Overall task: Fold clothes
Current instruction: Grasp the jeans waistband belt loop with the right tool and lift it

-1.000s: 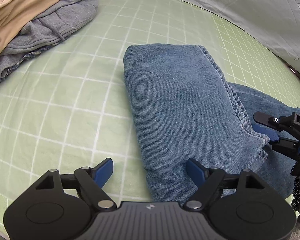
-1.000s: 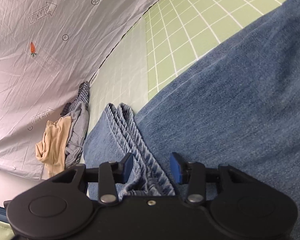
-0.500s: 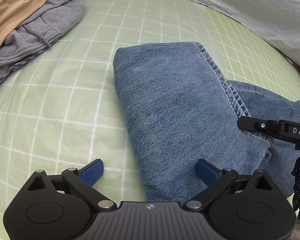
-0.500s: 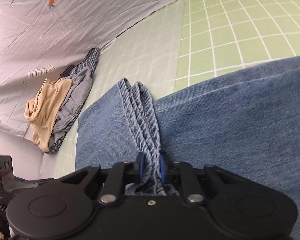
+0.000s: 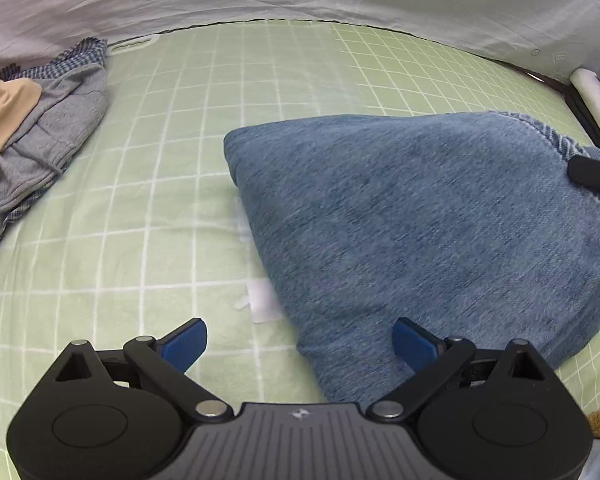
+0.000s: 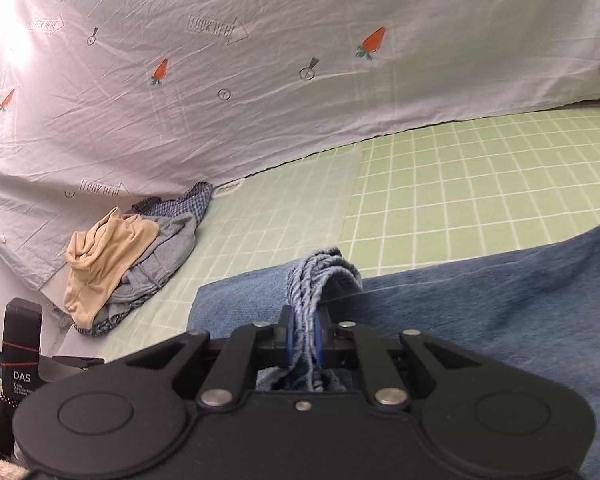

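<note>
Jeans (image 6: 480,300) hem now raised in right tongs (image 6: 303,338)

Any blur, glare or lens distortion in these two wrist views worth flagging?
Left wrist view: jeans smeared by motion blur, grid sheet bowed by the fisheye, dark corners. Right wrist view: sharper, bright washout on the carrot-print cloth at upper left, gripped hem crisp.

Folded blue denim jeans (image 5: 400,216) lie on the green checked sheet, filling the left wrist view from centre out to 3 o'clock; the fold's rounded corner points to 9 o'clock. The stitched hem edge (image 6: 320,280) is bunched and lifted off the sheet at the right wrist view's centre, while the rest of the denim spreads out toward 3 and 4 o'clock.
</note>
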`<action>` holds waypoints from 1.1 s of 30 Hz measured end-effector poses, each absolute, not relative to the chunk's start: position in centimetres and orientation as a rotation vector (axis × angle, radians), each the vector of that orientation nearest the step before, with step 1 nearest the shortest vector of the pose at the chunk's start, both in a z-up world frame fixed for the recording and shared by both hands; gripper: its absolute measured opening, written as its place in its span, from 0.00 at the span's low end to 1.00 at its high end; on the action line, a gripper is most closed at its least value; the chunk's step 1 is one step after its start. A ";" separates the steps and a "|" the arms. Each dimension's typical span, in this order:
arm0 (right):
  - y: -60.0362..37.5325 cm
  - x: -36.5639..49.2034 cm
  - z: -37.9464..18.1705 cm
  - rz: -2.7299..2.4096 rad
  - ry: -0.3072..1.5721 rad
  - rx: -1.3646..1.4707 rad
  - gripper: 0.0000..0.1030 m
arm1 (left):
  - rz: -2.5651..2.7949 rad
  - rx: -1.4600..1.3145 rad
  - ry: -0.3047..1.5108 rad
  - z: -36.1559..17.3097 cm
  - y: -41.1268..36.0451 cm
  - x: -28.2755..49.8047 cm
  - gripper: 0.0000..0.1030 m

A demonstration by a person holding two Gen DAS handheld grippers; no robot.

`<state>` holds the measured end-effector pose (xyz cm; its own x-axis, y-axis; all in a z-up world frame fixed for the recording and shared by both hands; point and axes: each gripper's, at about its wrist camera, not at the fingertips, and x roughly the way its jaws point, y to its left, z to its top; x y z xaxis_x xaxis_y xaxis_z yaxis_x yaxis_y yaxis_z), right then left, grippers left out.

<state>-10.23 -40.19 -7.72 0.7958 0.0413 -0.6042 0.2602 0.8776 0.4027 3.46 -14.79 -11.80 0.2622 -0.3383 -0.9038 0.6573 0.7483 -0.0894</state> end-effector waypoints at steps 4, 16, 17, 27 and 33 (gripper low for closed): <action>-42.0 -11.9 -11.1 -0.205 0.821 0.463 0.11 | -0.689 0.376 1.185 -13.3 -16.0 2.4 0.96; -48.1 -10.3 -17.6 -0.109 0.826 0.846 0.37 | -0.572 0.313 1.283 -14.4 -16.4 2.7 0.96; -48.4 -9.8 -17.9 -0.095 0.820 0.870 0.37 | -0.570 0.314 1.280 -14.4 -16.4 2.7 0.96; -50.7 -8.1 -19.2 0.070 0.569 1.228 0.13 | -0.538 0.317 1.257 -14.5 -16.8 3.2 0.97; -49.9 -8.2 -17.7 -0.084 0.611 1.002 0.14 | -0.511 0.309 1.249 -14.8 -16.7 3.1 1.00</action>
